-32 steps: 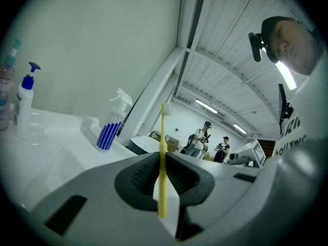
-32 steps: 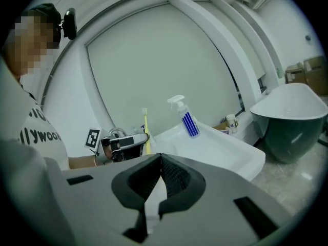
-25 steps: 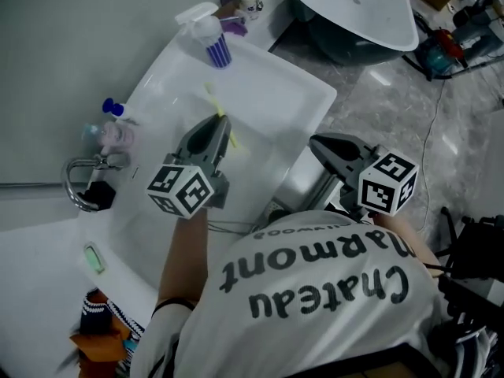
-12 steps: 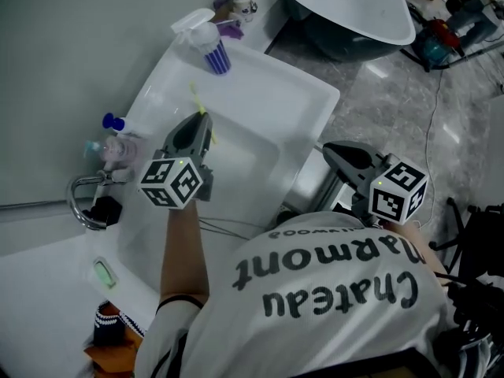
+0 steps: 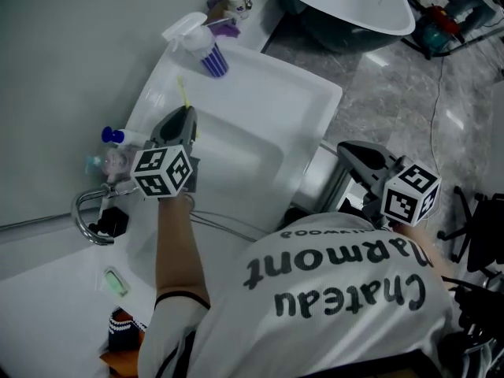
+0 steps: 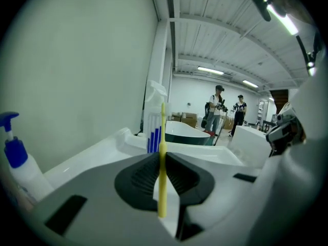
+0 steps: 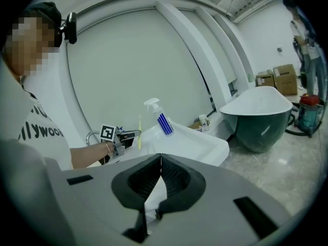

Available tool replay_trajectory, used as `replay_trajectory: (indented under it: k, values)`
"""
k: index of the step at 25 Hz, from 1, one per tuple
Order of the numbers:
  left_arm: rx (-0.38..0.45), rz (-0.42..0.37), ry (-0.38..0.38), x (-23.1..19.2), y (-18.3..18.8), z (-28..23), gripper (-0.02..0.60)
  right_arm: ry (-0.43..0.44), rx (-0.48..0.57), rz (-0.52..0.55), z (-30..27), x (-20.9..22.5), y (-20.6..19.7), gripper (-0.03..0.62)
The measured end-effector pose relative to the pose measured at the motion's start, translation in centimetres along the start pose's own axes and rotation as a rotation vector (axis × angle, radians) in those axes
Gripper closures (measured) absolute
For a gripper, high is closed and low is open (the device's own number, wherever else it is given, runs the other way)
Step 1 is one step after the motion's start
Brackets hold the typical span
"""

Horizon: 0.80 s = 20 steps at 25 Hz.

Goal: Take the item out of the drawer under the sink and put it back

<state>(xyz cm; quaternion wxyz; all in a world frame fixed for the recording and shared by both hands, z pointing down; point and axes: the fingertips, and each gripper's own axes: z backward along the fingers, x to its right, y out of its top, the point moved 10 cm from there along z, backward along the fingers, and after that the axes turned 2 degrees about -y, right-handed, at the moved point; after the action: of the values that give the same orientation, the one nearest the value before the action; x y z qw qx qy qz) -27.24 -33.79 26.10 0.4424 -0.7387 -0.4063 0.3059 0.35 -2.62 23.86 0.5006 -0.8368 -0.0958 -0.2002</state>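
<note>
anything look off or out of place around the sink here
Nothing spilled or broken. The only odd thing is a thin yellow stick standing upright, pinched in the left gripper over the sink ledge, near the spray bottle.

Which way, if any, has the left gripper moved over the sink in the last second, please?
Yes. The left gripper has shifted from the middle of the sink toward its wall-side rim, nearer the pump bottle.

skinny pale-yellow stick [image 6: 162, 188], maybe a toothbrush handle, pinched between the left gripper [image 5: 186, 116] jaws, standing upright, thin end poking out past the tips, over the wall-side edge of the white sink [image 5: 315, 93]
</note>
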Motion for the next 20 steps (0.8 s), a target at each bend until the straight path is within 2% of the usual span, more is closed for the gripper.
replay_trajectory:
  k: [8, 13, 18, 20]
  values:
    - [-0.115, -0.077, 0.019, -1.9, 0.0, -1.8, 0.535, -0.044, 0.008, -0.032, 1.0, 0.7, -0.4, 0.582]
    - [-0.146, -0.067, 0.021, -2.8, 0.0, -3.1, 0.535, -0.051, 0.0, -0.045, 0.9, 0.7, -0.8, 0.582]
    - [-0.201, -0.122, 0.042, -3.8, -0.1, -4.1, 0.535, -0.047, -0.016, -0.049, 0.6, 0.8, -0.8, 0.582]
    - [-0.241, -0.176, 0.055, -4.2, -0.1, -4.5, 0.535, -0.047, -0.022, -0.055, 0.5, 0.9, -0.9, 0.582]
